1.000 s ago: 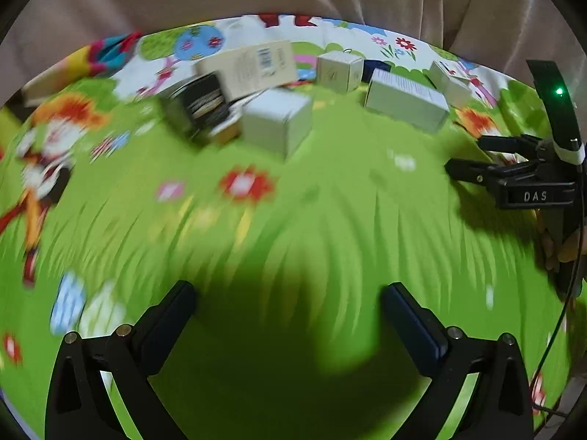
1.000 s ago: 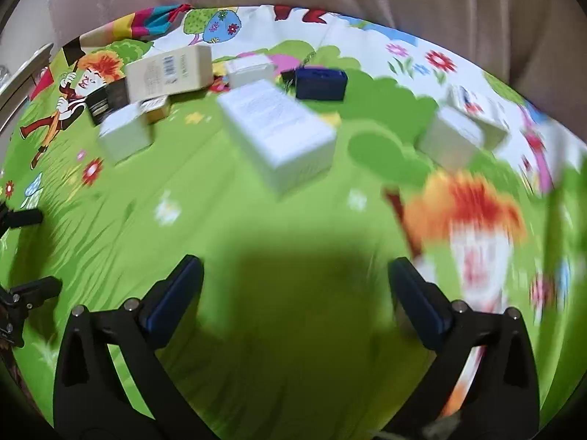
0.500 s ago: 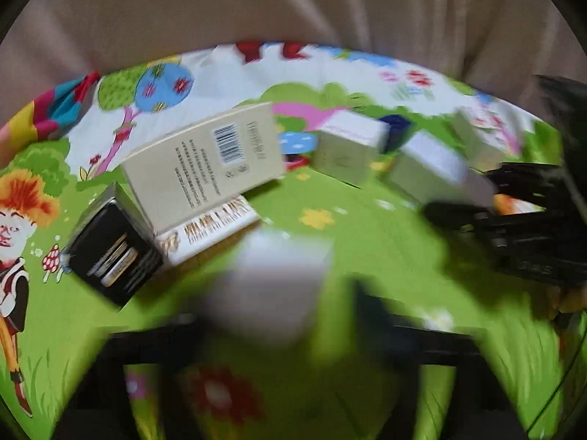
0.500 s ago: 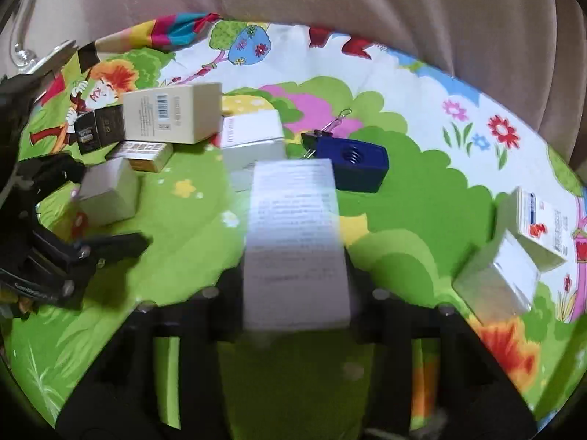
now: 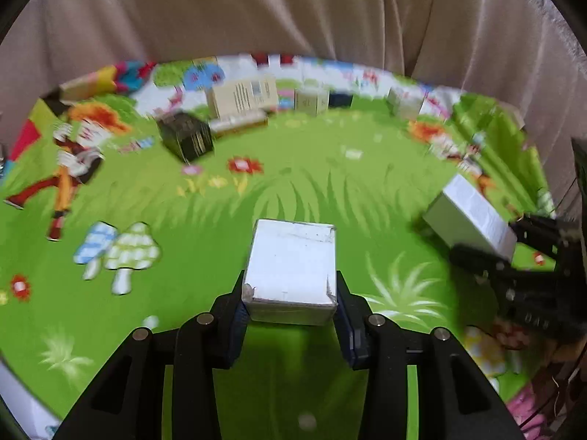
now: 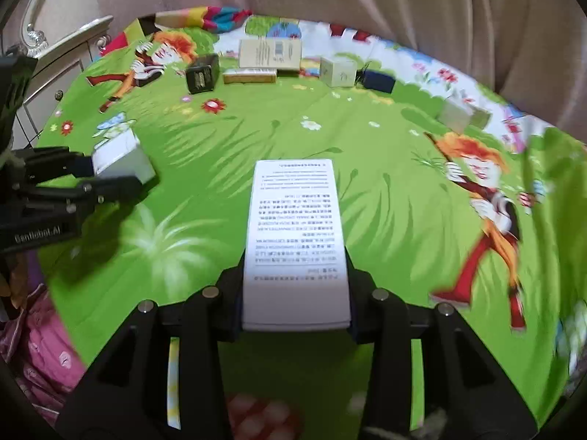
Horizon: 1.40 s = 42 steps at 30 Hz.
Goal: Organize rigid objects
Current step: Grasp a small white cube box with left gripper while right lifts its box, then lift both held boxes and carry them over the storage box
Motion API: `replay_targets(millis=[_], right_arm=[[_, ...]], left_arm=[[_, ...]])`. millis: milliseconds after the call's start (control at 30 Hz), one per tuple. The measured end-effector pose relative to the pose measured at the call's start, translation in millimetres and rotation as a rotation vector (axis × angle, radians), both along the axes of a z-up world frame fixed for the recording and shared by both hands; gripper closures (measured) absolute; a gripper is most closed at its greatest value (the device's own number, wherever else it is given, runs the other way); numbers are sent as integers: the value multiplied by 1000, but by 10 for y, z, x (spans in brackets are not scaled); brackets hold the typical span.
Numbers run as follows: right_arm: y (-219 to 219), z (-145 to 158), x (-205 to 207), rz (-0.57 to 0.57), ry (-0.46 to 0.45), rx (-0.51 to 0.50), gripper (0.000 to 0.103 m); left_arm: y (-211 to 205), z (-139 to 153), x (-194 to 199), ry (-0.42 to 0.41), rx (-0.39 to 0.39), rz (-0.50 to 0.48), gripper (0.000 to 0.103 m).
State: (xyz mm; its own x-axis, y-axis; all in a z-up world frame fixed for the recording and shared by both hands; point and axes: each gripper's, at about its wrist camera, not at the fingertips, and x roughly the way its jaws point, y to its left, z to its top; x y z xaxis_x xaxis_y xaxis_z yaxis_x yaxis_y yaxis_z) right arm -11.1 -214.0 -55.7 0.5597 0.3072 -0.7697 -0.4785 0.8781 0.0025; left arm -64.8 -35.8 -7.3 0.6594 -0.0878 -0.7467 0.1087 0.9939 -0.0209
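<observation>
My left gripper (image 5: 290, 304) is shut on a small plain white box (image 5: 291, 264), held above the green cartoon play mat (image 5: 220, 201). My right gripper (image 6: 295, 293) is shut on a long white box with printed text (image 6: 295, 234), also held above the mat. In the left wrist view the right gripper (image 5: 488, 242) shows at the right edge with its long white box (image 5: 469, 216). In the right wrist view the left gripper (image 6: 110, 176) shows at the left edge with its small white box (image 6: 121, 157).
At the mat's far edge lie a black box (image 6: 201, 73), a beige barcoded box (image 6: 269, 53), a flat gold box (image 6: 249, 76), a small cream box (image 6: 337, 71), a dark blue box (image 6: 378, 80) and pale boxes (image 6: 462, 115). A beige curtain hangs behind. A white cabinet (image 6: 66, 47) stands at left.
Both grippers were open above the mat a second ago. They moved in on the boxes, shut on them, then lifted and drew back toward me with the boxes held.
</observation>
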Motion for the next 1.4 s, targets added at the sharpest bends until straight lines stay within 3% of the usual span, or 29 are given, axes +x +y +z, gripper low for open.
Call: replay_targets(millis=[100,233,333,433,533,767,1067,1400], right_arm=[[-5,404,-330,-43,-144,32,58],[-75,1280,-835,-81,-464,156,58],[-86,1872,-1237,-107,-705,220,58],[-61,2166,-1550,-115,-853,254,58],[-33,2297,-1808,-118,-940,281,58],[64,2360,-1900,-104,-952,292,58],[178,2354,-1934,-49,-916,293,58],[727,2222,-1962,143,-823,281,58]], left_arm=[[57,530,-275,-168,-21,24,61],[93,1290,-653,-439,-12,60,61],[140,1711,-915,-587,-7,86,61],[161,2006,-1188,-694,20,109,60],[198,2138,-1389,-763,46,132,60],[272,2242,-1600,-819,66,165,60],[447,2087,-1749,-785,57,197,60],[926,1847,-1953,-714,57,314,60]])
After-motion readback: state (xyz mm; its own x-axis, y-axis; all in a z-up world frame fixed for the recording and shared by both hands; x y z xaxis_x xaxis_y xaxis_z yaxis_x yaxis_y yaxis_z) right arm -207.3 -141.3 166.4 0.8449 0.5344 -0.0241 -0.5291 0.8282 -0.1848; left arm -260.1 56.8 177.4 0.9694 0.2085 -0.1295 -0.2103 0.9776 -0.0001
